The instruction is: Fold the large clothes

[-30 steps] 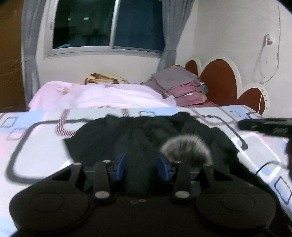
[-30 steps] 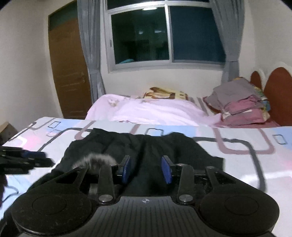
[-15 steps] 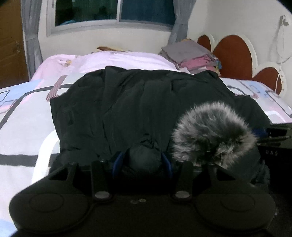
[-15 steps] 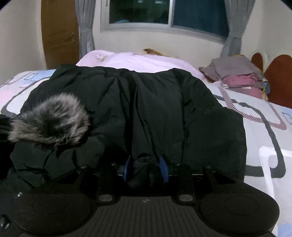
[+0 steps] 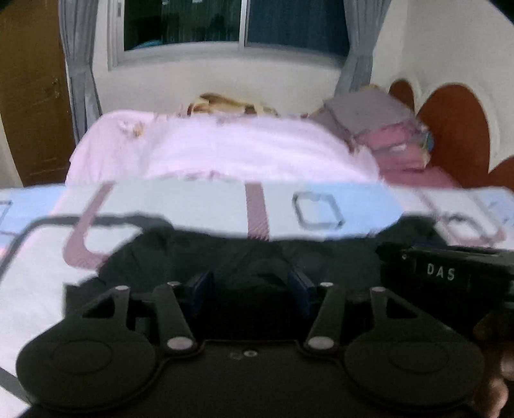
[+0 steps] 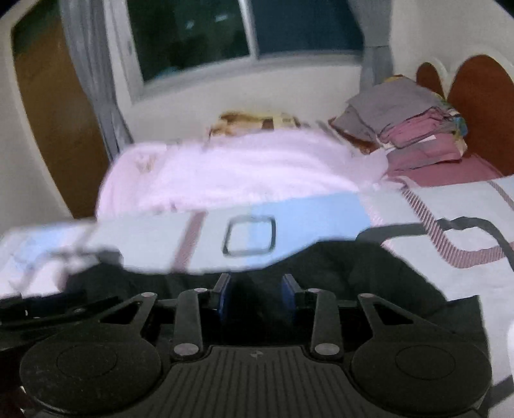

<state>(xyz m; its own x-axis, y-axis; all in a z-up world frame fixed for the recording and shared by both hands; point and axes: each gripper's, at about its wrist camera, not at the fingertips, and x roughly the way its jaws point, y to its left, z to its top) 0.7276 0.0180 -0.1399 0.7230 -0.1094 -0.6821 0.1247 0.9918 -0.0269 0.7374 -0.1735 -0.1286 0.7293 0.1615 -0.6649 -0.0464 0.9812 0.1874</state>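
- Your black jacket (image 5: 244, 257) lies low on the patterned bedspread (image 5: 199, 199), spread across the view from left to right, so its long axis runs crosswise in front of both grippers; its far edge faces the pink blanket (image 5: 231, 151) and the window (image 5: 237, 22).
- Your left gripper (image 5: 252, 283) has its blue pads (image 5: 200, 283) moderately spread and the jaws are opening; a bulge of black fabric sits between them, though with the blur you cannot tell for sure whether the pads press on it.
- Your right gripper (image 6: 255, 291) has its blue pads (image 6: 223, 291) closer together, with dark jacket cloth filling the gap between them; they appear to pinch it.
- The left wrist view shows the other gripper's black body, lettered "DAS" (image 5: 440, 273), just to the right above the jacket, and fingers of your hand (image 5: 494, 369) at the right edge.
- The right wrist view shows the jacket's right side (image 6: 401, 276) reaching onto the white part of the bedspread (image 6: 449, 205), and the folded clothes stack (image 6: 411, 128) beside the headboard (image 6: 475, 83) more clearly.
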